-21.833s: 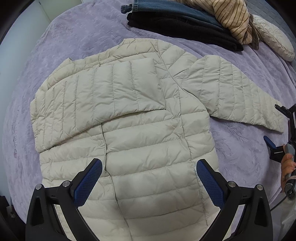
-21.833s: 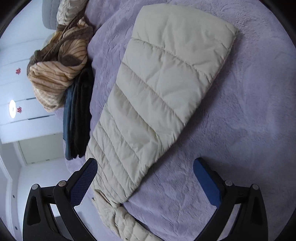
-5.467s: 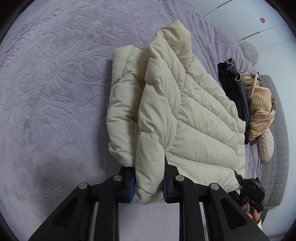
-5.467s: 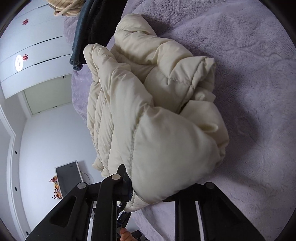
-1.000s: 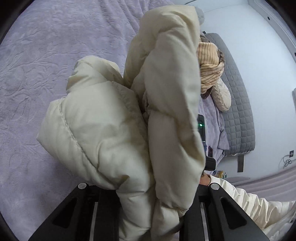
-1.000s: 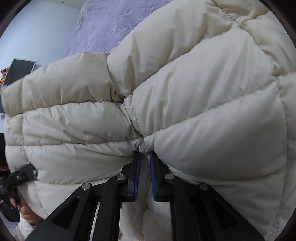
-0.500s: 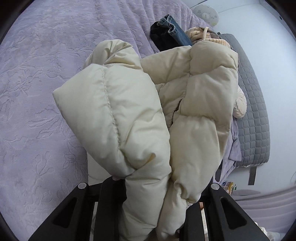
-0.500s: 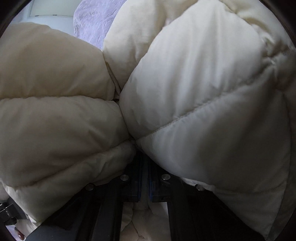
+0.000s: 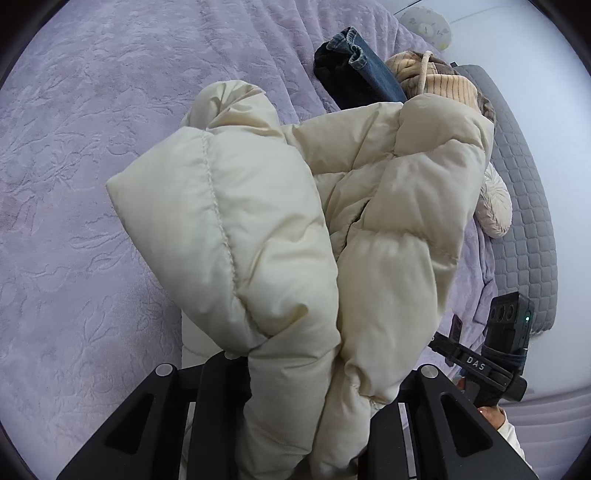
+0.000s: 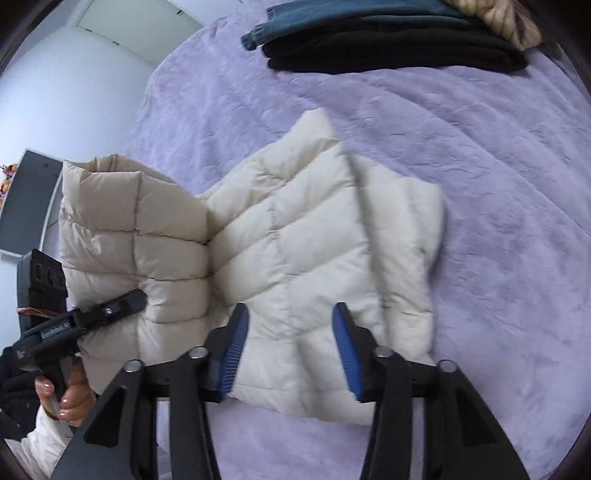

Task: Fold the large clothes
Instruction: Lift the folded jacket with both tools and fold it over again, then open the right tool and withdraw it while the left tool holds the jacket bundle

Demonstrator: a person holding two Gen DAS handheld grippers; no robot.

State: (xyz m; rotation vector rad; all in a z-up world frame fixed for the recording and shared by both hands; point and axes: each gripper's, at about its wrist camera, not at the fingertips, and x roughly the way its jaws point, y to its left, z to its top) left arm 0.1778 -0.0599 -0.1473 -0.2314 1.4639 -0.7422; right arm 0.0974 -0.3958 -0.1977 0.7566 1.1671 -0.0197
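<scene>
A cream quilted puffer jacket [image 10: 314, 236] lies partly folded on the purple bed cover [image 10: 498, 147]. My left gripper [image 9: 306, 387] is shut on a thick bunch of the jacket [image 9: 258, 229] and holds that end up off the bed. It shows in the right wrist view [image 10: 110, 310] at the left, gripping the raised end. My right gripper [image 10: 291, 350] is open, its blue pads [image 10: 232, 350] just above the near edge of the flat part. The right gripper also shows in the left wrist view [image 9: 480, 365] at the lower right.
A stack of folded clothes, black [image 10: 399, 51] with blue jeans [image 10: 332, 18] and a striped tan garment [image 10: 506, 18] on top, lies at the far edge of the bed. A cream cushion [image 9: 495, 206] and grey headboard [image 9: 528, 206] stand behind it.
My right gripper has opened and let go of the jacket, and that half has dropped flat on the bed. My left gripper keeps its grip on the other end.
</scene>
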